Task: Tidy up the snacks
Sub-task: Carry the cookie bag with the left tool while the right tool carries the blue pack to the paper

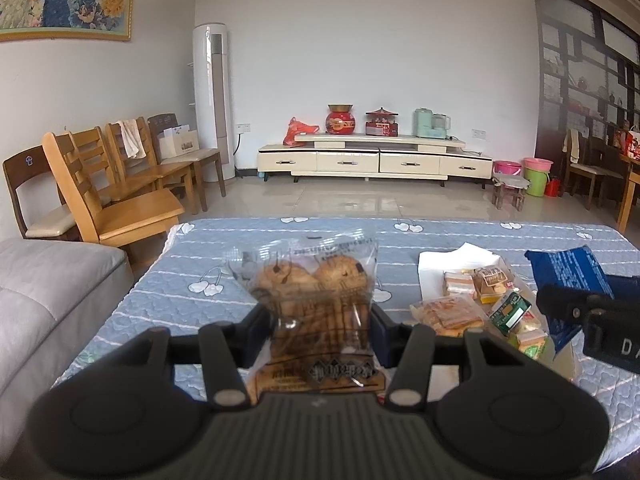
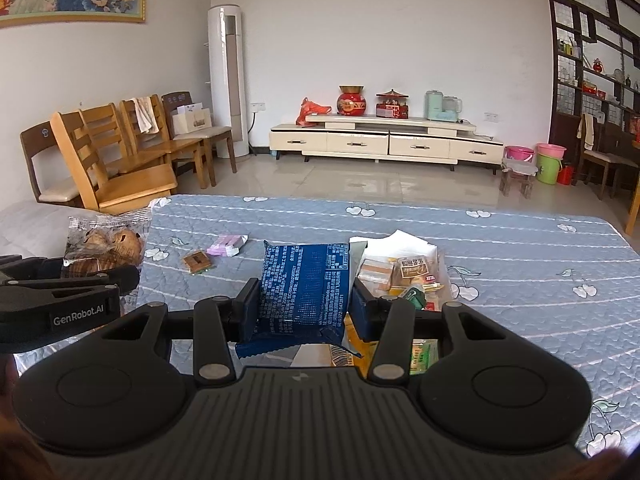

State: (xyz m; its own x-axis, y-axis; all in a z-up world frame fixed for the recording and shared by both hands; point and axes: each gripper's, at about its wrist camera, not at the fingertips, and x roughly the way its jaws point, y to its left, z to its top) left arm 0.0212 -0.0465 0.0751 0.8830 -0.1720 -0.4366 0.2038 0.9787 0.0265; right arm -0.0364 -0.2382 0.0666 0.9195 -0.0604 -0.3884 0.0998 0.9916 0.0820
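Left gripper (image 1: 320,320) pinches the clear bun bag (image 1: 316,292) upright over the worktop's (image 1: 168,304) left side, right gripper (image 2: 304,304) pinches the blue packet (image 2: 304,284) upright, with the snack pile (image 2: 404,276) touching its right, nearer this hand.

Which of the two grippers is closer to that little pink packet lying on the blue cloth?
Left. The left gripper, holding a clear bag of buns, sits just left of the pink packet. The right gripper, clamped on a blue packet, is nearer the camera and right of it.
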